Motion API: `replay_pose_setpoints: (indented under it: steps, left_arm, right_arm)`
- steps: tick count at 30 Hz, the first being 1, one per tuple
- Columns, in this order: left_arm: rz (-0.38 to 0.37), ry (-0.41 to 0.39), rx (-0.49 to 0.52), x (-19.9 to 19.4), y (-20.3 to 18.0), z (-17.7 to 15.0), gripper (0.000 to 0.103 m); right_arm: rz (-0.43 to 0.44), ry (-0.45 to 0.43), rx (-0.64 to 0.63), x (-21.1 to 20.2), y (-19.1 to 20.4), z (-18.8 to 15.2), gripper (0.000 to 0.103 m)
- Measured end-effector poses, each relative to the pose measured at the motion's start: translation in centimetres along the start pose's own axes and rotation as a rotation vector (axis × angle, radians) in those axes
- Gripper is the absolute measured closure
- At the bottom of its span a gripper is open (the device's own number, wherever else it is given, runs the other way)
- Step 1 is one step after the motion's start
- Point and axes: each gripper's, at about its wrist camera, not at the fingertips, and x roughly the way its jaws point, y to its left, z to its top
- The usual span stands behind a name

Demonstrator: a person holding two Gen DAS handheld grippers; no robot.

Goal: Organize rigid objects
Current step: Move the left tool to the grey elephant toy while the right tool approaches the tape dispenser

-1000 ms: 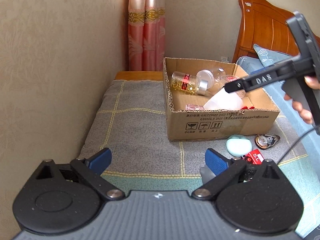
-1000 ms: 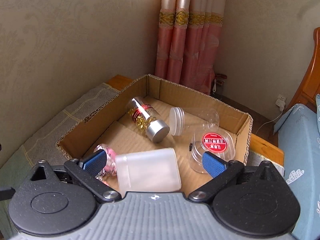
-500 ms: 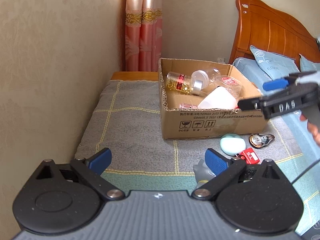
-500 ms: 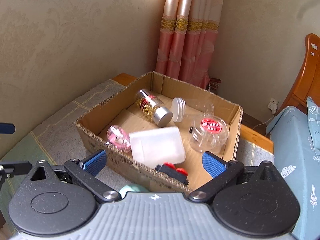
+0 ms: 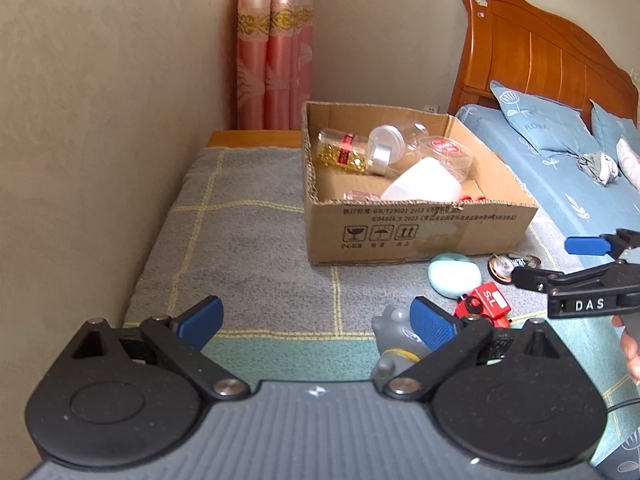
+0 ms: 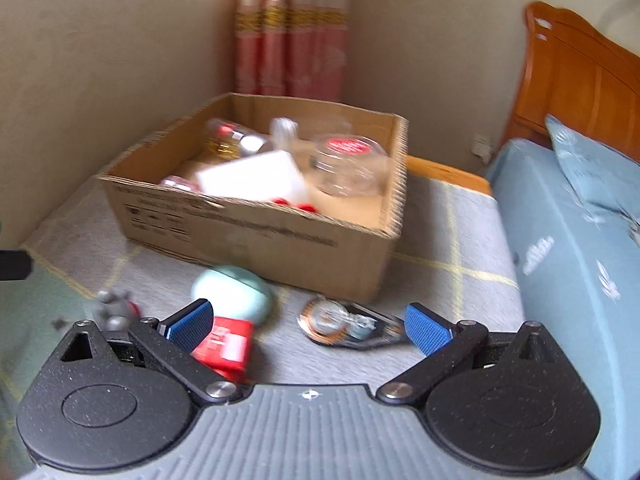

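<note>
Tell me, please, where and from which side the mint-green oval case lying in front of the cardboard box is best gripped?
Grip the mint-green oval case across its narrower width, coming straight down from above with the open right claw. It lies flat on the blanket as a low rounded dome, so a side approach would likely slip. The cardboard box stands close behind and the red toy crowds the near side.

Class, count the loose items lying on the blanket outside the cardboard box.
4: mint-green case nearest the cardboard box; round packaged item to its right; red toy in front; grey figurine nearest the left gripper. Others may be hidden.
</note>
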Motion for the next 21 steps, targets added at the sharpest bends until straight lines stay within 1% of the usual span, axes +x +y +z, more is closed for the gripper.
replay_pose_setpoints:
  steps: [3,9,12,16,21]
  left_arm:
    - [-0.013,0.016,0.012,0.6,-0.5,-0.1,0.004]
    - [-0.022,0.037,0.029,1.3,-1.3,-0.3,0.004]
    - [-0.022,0.048,0.038,1.5,-1.6,-0.4,0.004]
    - [-0.029,0.074,0.05,2.0,-2.0,-0.8,0.004]
    - [-0.057,0.114,0.093,3.2,-3.0,-1.7,0.004]
  right_arm:
    - [-0.049,0.029,0.03,1.3,-1.6,-0.6,0.0]
    - [-0.041,0.061,0.073,5.2,-2.6,-0.7,0.0]
    - [-0.069,0.081,0.054,7.0,-2.3,-0.6,0.0]
    - [-0.043,0.081,0.093,7.4,-3.4,-0.9,0.0]
    - [-0.027,0.069,0.069,6.9,-3.9,-1.5,0.0]
